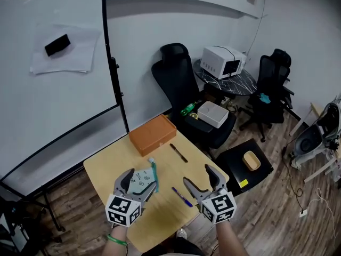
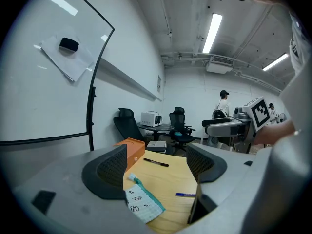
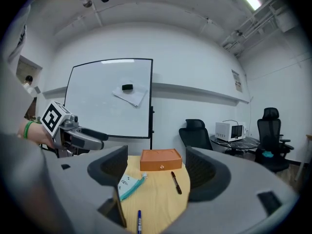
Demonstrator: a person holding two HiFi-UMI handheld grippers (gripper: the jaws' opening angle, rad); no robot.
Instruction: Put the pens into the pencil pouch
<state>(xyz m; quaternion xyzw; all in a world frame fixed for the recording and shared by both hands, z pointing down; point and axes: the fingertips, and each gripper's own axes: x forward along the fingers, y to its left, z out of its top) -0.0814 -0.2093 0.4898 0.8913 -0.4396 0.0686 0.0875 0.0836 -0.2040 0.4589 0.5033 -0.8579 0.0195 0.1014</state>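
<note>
A white pencil pouch (image 1: 143, 180) with a teal zip edge lies on the light wooden table (image 1: 106, 169), near the front left. A blue pen (image 1: 181, 196) lies to its right and a black pen (image 1: 178, 152) farther back. My left gripper (image 1: 139, 184) hovers open just over the pouch's near side, holding nothing. My right gripper (image 1: 201, 179) is open and empty, just right of the blue pen. The left gripper view shows the pouch (image 2: 144, 204), the blue pen (image 2: 186, 194) and the black pen (image 2: 156, 162) ahead of the jaws. The right gripper view shows the pouch (image 3: 127, 185), blue pen (image 3: 139, 221) and black pen (image 3: 175, 182).
An orange box (image 1: 152, 134) lies at the table's far edge. A whiteboard (image 1: 53, 79) stands behind on the left. Black office chairs (image 1: 178, 79), a white appliance (image 1: 224, 61) on a round table and a black stool (image 1: 248, 164) stand to the right.
</note>
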